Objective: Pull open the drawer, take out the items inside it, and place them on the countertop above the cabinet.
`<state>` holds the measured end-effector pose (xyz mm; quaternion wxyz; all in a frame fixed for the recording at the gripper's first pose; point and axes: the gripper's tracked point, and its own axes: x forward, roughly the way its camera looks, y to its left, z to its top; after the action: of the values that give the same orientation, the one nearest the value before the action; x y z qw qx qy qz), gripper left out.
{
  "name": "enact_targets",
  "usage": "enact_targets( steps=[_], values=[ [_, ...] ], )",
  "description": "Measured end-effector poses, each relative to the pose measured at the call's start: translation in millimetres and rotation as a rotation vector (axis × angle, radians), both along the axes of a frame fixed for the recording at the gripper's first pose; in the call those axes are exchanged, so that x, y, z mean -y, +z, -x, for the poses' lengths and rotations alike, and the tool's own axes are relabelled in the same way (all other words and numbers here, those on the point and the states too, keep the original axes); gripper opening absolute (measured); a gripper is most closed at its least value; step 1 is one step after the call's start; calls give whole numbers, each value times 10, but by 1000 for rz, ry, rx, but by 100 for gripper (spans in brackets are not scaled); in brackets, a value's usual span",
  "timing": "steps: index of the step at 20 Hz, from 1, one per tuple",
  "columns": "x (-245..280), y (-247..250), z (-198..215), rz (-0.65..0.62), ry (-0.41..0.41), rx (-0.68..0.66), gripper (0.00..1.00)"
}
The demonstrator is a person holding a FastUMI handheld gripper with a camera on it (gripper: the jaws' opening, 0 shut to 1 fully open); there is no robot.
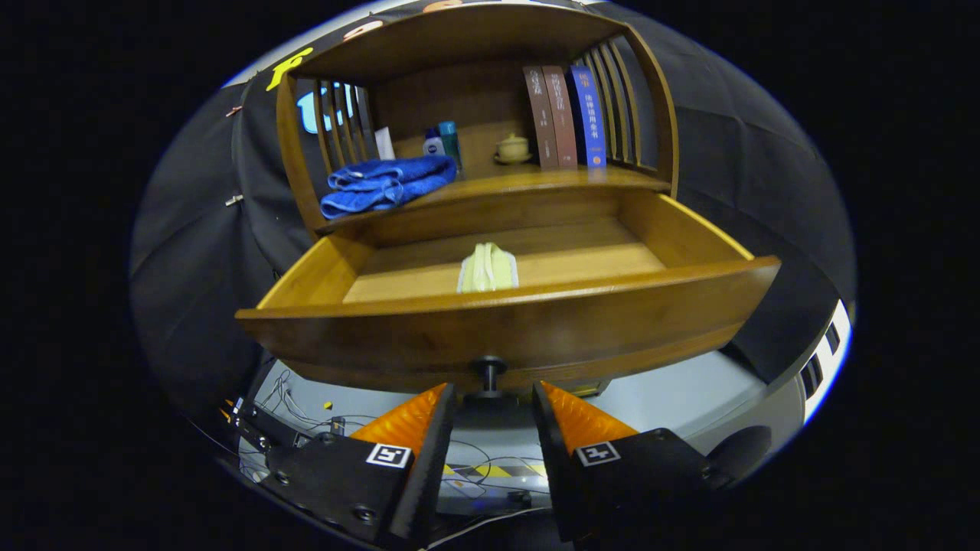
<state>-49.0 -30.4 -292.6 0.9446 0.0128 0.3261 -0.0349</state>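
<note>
The gripper sits low in front of the cabinet with its fingers spread, one on either side of the drawer knob; a gap shows between each fingertip and the knob's stem, so nothing is pinched. The drawer stands pulled well out, its curved front panel just above and ahead of the fingers, and inside it a folded pale yellow-green cloth lies on the drawer floor close behind the front panel, roughly in line with the knob. The opening step looks done, so the step in hand is probably to let go and reach in: draw straight back until the fingers are free of the knob, then rise over the front panel and come down on the cloth from above, fingers wide enough to gather its folds and not scrape the wood. The gripper points forward and slightly upward, below the drawer's rim, so a clear lift and a downward tilt are needed. Beyond the drawer, the worktop already carries a blue towel, two small bottles, a little lidded cup and three upright books; the bare stretch in the middle looks the safest landing spot.
</note>
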Motion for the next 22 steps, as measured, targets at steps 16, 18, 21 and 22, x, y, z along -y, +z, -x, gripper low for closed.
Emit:
enact_targets(
  steps=[16,18,21,22],
  values=[
    [-65,438,-1748,9,0,-105,98],
    [-3,279,-1880,16,-12,-160,98],
    [51,-47,-1949,31,-19,-276,97],
    [62,-155,-1949,40,-17,-313,98]
  ],
)
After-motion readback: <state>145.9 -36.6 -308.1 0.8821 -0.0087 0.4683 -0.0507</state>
